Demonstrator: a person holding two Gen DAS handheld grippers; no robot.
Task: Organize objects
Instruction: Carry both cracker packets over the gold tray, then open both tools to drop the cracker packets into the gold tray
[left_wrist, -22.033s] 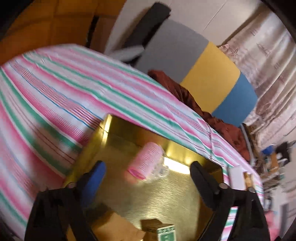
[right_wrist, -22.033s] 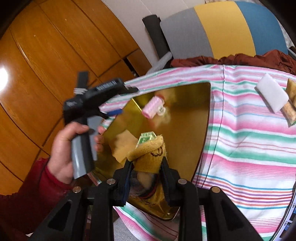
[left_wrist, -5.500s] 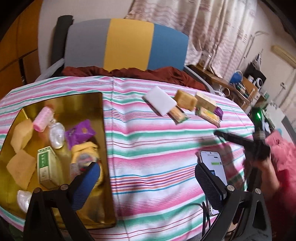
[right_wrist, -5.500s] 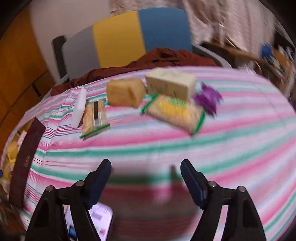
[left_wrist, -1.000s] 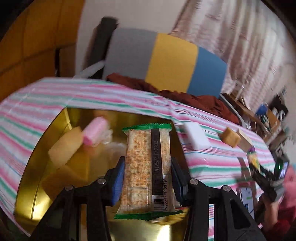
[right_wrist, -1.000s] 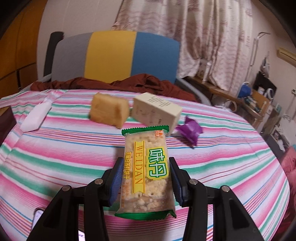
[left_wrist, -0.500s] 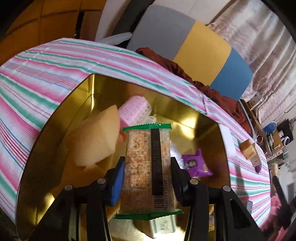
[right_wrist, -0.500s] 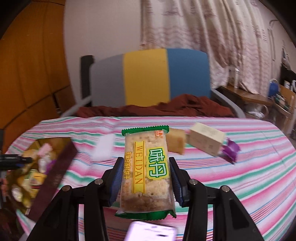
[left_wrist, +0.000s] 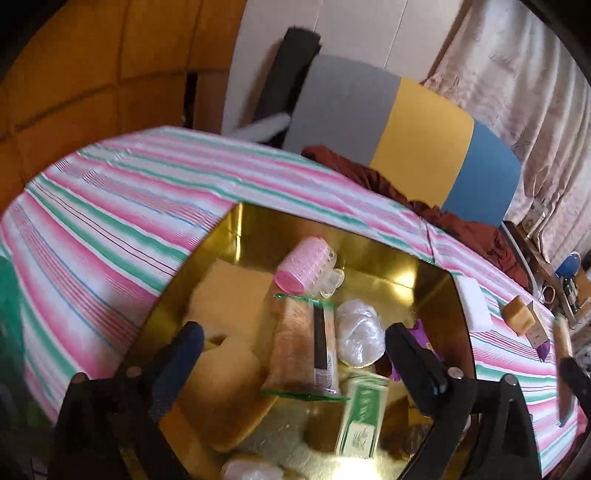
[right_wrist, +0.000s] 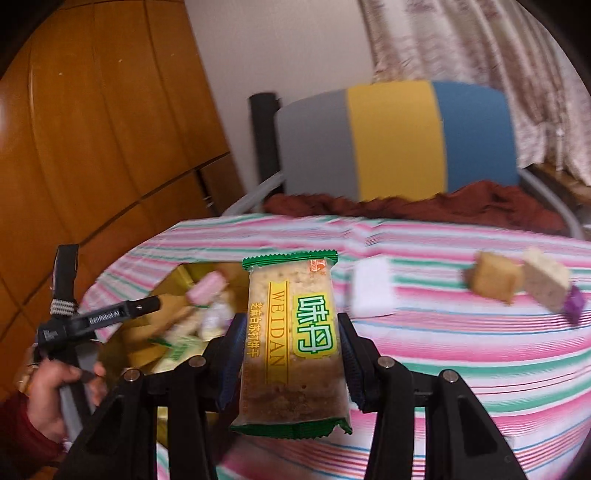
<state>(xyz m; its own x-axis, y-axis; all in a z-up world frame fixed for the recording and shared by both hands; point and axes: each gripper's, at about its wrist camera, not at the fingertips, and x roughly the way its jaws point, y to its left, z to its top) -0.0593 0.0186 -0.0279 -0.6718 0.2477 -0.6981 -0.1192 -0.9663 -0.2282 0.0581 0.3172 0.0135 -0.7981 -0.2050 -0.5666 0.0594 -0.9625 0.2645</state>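
covering the table, one pink, green and white striped cloth (left_wrist: 110, 221) carries one gold tray (left_wrist: 436, 280) at its left end, with a grey, yellow and blue chair (right_wrist: 395, 140) and a heap of dark red fabric (right_wrist: 480, 203) behind, orange wood panelling (right_wrist: 92, 110) to the left and pale curtains (right_wrist: 461, 40) to the right. inside the tray lie two tan sponge pieces (left_wrist: 229, 291), one cracker packet (left_wrist: 304, 350) seam side up, one green and white box (left_wrist: 364, 417), one pink hair roller (left_wrist: 304, 264), one clear-wrapped bundle (left_wrist: 360, 334) and one purple wrapper (left_wrist: 423, 338), half hidden. out on the cloth sit one white block (right_wrist: 371, 291), one tan cube (right_wrist: 495, 280), one pale block (right_wrist: 546, 280) and one purple sweet (right_wrist: 574, 306). the left gripper (left_wrist: 291, 354) has just been opening; its fingers (left_wrist: 177, 365) stand wide apart over the tray, and the cracker packet lies loose between them, touching neither. the right gripper (right_wrist: 293, 354) is clamped on a second packet, the weidan packet (right_wrist: 295, 343), upright between its fingers above the cloth, just right of the tray. a person's hand (right_wrist: 55, 387) in a red sleeve grips the left tool's handle.
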